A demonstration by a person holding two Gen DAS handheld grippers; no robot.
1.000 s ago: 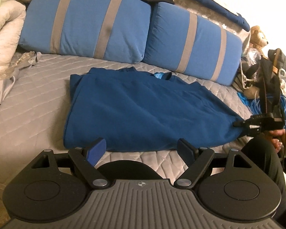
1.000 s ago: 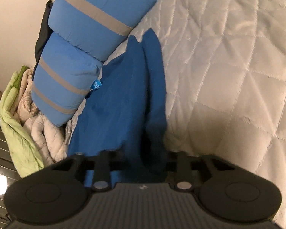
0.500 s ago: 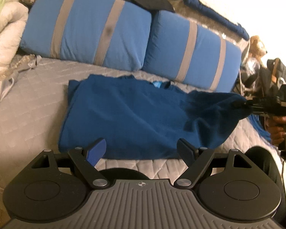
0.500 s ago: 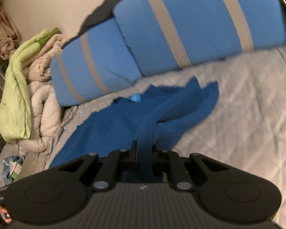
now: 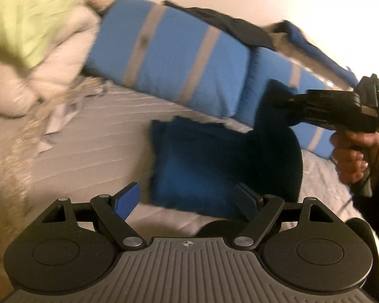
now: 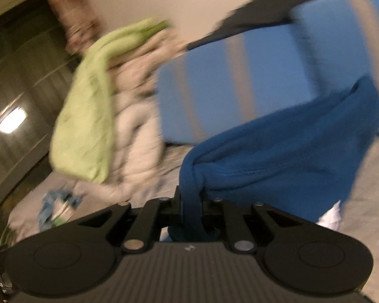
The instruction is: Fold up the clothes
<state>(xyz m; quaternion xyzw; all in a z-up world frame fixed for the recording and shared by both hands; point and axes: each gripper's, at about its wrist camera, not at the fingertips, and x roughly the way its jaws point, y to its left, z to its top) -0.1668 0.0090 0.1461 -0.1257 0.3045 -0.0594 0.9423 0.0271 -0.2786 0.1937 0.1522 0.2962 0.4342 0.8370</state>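
A dark blue garment lies on the quilted bed cover, with its right part lifted and draped over the rest. In the left wrist view my right gripper hangs above the bed, shut on that raised end. A hand holds its handle. In the right wrist view the cloth is pinched between the shut fingers of the right gripper and hangs off to the right. My left gripper is open, low over the garment's near edge, with nothing gripped.
Two blue pillows with grey stripes line the back of the bed, with a black garment on top. A green blanket and a pale duvet are piled at the left. Grey cloth scraps lie beside them.
The right gripper has risen and carried the garment's right end up and leftward over the rest. The left gripper has shifted and rolled, still open.
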